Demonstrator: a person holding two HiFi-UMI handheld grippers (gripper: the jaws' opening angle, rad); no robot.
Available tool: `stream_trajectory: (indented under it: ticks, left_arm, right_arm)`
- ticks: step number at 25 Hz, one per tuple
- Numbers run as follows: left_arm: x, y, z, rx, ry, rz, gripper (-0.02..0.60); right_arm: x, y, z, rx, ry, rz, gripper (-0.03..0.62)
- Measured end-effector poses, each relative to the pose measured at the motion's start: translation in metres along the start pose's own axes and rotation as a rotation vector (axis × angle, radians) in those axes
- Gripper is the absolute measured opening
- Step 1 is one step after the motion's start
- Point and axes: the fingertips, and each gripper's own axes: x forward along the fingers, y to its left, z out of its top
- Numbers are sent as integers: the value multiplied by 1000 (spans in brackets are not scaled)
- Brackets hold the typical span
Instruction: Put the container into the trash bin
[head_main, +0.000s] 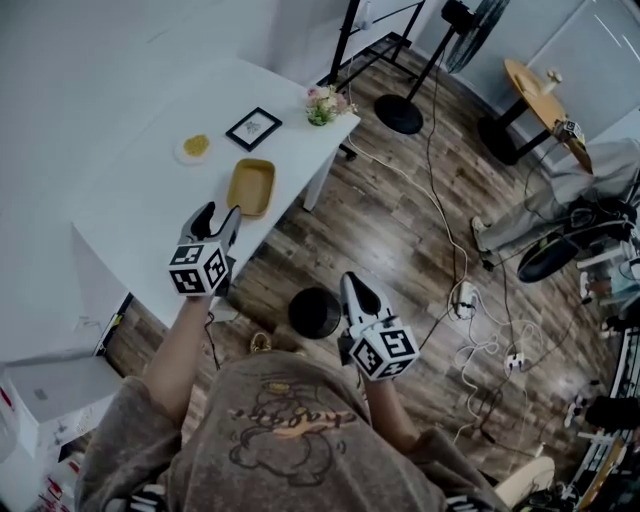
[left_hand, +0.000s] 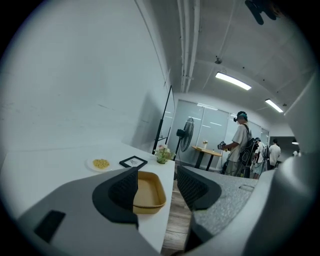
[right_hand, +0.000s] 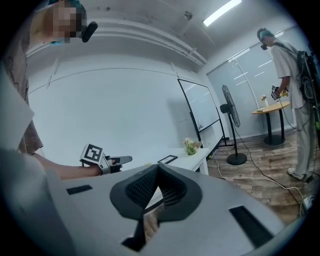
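My left tongs stand spread and empty, the tan container just ahead of them at the white tabletop's edge. My right tongs are pressed together on nothing. Only the head view shows the black trash bin, on the wood floor.
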Motion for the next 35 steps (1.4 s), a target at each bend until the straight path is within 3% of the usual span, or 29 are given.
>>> stream_trajectory:
  ticks: [22, 31, 35]
  left_arm:
    - [122, 80, -88, -14, 271, 124, 225]
    - [131, 92, -102, -71, 316, 132, 174]
    - [133, 98, -106, -89, 348, 148, 115]
  right_arm:
    - [-2, -35, -25, 55, 42, -125, 2]
    - [-8, -43, -29, 81, 46, -161, 2]
    - [-9, -45, -30, 85, 51, -179, 2]
